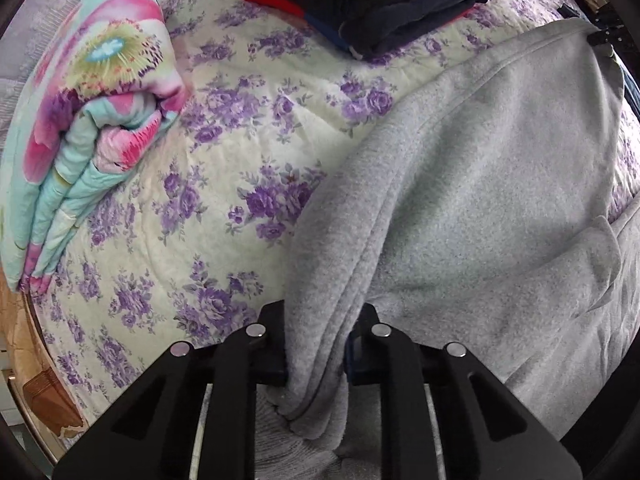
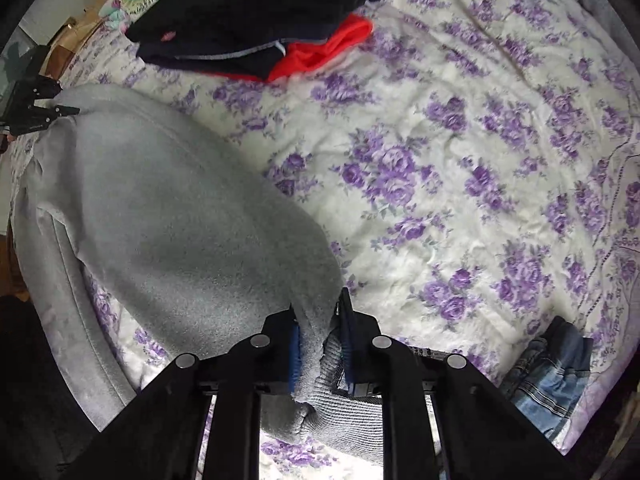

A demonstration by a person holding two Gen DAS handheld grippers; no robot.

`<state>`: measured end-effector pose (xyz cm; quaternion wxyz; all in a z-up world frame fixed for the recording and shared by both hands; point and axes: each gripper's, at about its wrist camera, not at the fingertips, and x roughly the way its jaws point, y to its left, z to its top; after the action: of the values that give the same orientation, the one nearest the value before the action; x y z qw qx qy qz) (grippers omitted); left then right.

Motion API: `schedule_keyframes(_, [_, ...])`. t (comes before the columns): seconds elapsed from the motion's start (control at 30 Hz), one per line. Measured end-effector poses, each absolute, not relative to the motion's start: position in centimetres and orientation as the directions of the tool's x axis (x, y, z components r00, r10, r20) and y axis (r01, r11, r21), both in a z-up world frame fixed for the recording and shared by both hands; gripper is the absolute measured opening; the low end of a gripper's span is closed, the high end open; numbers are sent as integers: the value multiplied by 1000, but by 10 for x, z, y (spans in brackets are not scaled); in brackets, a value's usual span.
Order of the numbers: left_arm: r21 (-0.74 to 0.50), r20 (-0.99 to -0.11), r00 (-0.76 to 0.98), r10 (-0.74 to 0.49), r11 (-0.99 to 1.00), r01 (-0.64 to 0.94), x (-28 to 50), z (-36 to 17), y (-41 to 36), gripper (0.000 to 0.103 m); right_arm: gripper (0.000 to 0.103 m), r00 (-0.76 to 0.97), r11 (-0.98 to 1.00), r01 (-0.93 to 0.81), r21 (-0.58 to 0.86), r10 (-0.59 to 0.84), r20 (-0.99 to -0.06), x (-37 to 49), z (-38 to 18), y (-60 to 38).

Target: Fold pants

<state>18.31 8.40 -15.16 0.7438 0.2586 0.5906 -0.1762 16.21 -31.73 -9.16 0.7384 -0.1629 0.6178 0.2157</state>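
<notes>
The grey fleece pants (image 1: 492,184) hang stretched between both grippers above the floral bedspread. My left gripper (image 1: 318,344) is shut on a bunched edge of several layers of the pants. My right gripper (image 2: 318,336) is shut on the other end of the pants (image 2: 180,216), by the ribbed cuff (image 2: 340,420). The left gripper (image 2: 36,108) shows in the right wrist view at the far left, holding the cloth. Part of the pants drapes down onto the bed at lower left of the right wrist view.
A bedspread (image 1: 208,168) with purple flowers covers the bed (image 2: 460,168). A folded colourful quilt (image 1: 88,128) lies at left. A stack of dark and red folded clothes (image 1: 360,4) sits at the far side (image 2: 256,20). Blue jeans (image 2: 548,380) lie at lower right.
</notes>
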Motion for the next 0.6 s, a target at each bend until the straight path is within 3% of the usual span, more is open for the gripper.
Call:
schedule_keyframes(0.2, [268, -900, 435, 32, 827, 494, 179, -77, 72, 17, 16, 404, 900, -430, -75, 118, -907, 166, -10, -349])
schedule_keyframes(0.33, [437, -795, 601, 78, 762, 479, 132, -51, 56, 17, 17, 542, 923, -375, -81, 147, -827, 143, 33, -361])
schedule_keyframes(0.53, [772, -551, 827, 109, 441, 457, -10, -83, 48, 18, 17, 668, 916, -382, -120, 184, -721, -17, 23, -366])
schedule_keyframes(0.6, [801, -551, 831, 77, 329, 500, -65, -113, 55, 22, 18, 632, 920, -381, -88, 189, -752, -87, -13, -360])
